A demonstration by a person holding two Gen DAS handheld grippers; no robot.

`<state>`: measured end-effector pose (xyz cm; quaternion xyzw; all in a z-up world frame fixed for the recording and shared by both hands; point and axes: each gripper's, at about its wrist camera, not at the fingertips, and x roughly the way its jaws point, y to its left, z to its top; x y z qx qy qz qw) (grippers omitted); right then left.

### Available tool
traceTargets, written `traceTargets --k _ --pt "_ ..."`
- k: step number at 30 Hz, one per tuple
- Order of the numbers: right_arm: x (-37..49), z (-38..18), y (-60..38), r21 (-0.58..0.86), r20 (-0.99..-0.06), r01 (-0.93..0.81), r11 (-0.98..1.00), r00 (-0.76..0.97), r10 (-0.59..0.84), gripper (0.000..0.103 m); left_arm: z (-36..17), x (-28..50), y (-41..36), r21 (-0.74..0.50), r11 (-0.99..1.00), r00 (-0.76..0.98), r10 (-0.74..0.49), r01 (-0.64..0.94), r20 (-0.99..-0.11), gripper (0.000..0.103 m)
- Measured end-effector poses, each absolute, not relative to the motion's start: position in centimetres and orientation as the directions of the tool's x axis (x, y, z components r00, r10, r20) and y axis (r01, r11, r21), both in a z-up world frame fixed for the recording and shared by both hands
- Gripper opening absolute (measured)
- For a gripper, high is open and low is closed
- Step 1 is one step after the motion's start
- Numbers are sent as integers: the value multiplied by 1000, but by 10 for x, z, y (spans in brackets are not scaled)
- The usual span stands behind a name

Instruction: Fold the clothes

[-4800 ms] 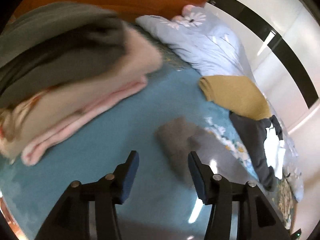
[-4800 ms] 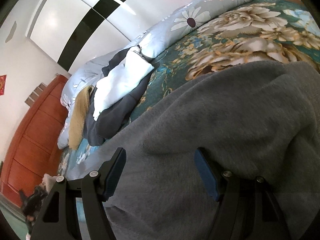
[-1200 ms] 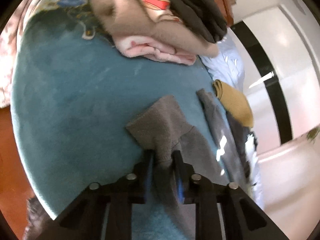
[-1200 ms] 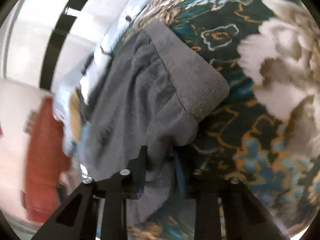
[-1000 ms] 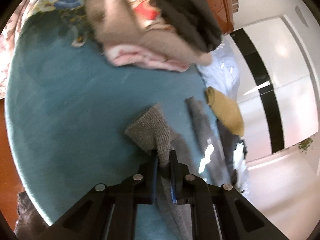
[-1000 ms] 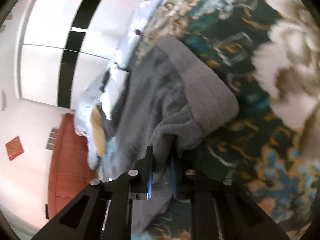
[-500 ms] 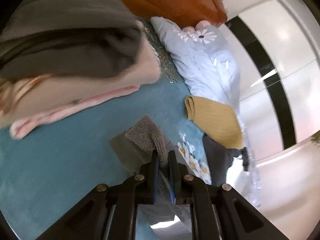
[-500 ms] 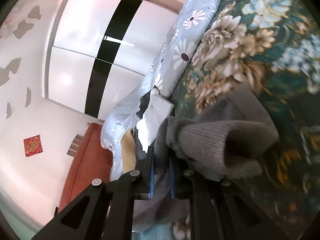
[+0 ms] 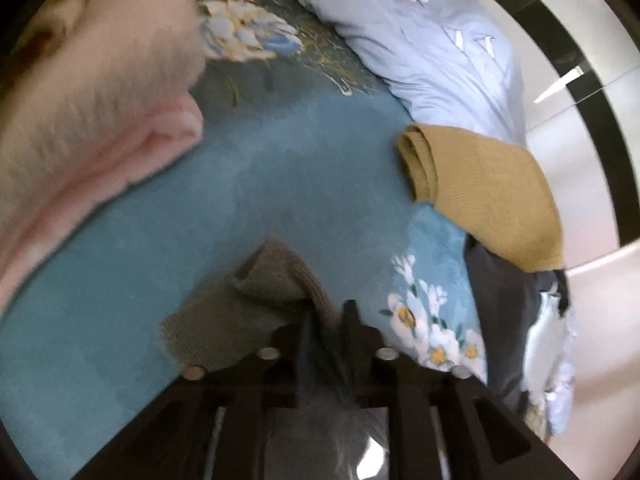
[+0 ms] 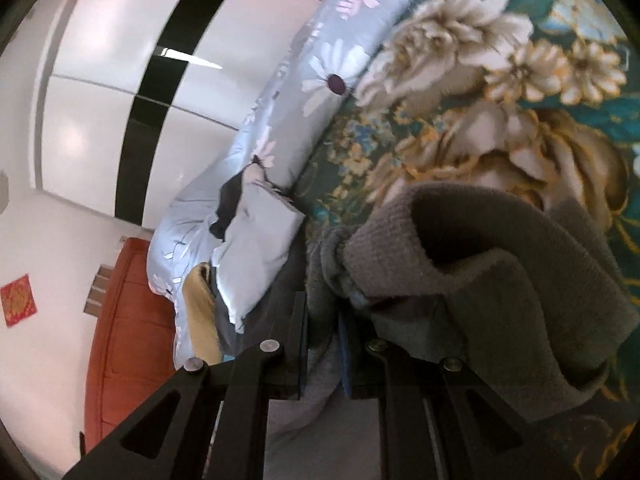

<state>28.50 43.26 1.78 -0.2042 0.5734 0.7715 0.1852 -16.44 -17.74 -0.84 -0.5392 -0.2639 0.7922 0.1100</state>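
Left wrist view: left gripper (image 9: 326, 316) low in frame, jaws opening, a strip of the grey ribbed-knit sweater (image 9: 256, 300) between them, pads look to be easing off the cloth; sweater corner lies bunched on the plain teal part of the bedspread (image 9: 280, 168), near the bed's front edge. Beyond it, stacked folded clothes, cream over pink fleece (image 9: 92, 112), blurred, toward the left edge. Mustard knit garment (image 9: 488, 192) toward the right edge, dark garment (image 9: 504, 312) just beside it, pale blue daisy-print duvet (image 9: 432, 40) along the far edge.

Right wrist view: right gripper (image 10: 323, 308) pressed together, pinching a fold of the same grey sweater (image 10: 500, 288), ribbed hem doubled over beside the jaws, lying on the floral part of the bedspread (image 10: 500, 80). Farther off, pale blue folded cloth (image 10: 260, 240), duvet, white wardrobe with black stripe (image 10: 160, 80).

Handling, judged: sweater soft, floppy, light, thick knit, not slippery, not fragile; sags and bunches when lifted. Best hold is at the ribbed hem or a shoulder seam corner, two points apart, so the fold lands flat
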Motion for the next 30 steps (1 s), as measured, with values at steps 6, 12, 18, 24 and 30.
traceTargets --k 6,12,18,24,30 --pt "281 10 430 803 -521 -507 -315 -853 45 36 17 -142 -202 -620 -782 -457 533 54 -712 61" --pt "277 34 408 783 -507 -481 -394 -861 43 52 8 -107 -224 -544 -833 -482 437 102 -760 66" --pt "323 71 365 734 -469 -409 -542 -883 31 63 -37 -96 -226 -624 -764 -405 525 163 -748 66" --pt "389 40 363 715 -580 -541 -443 -813 56 63 -40 -108 -219 -668 -725 -473 535 168 -700 64" --pt "410 -12 380 777 -581 -571 -267 -812 45 63 -39 -113 -220 -673 -711 -516 506 205 -691 57"
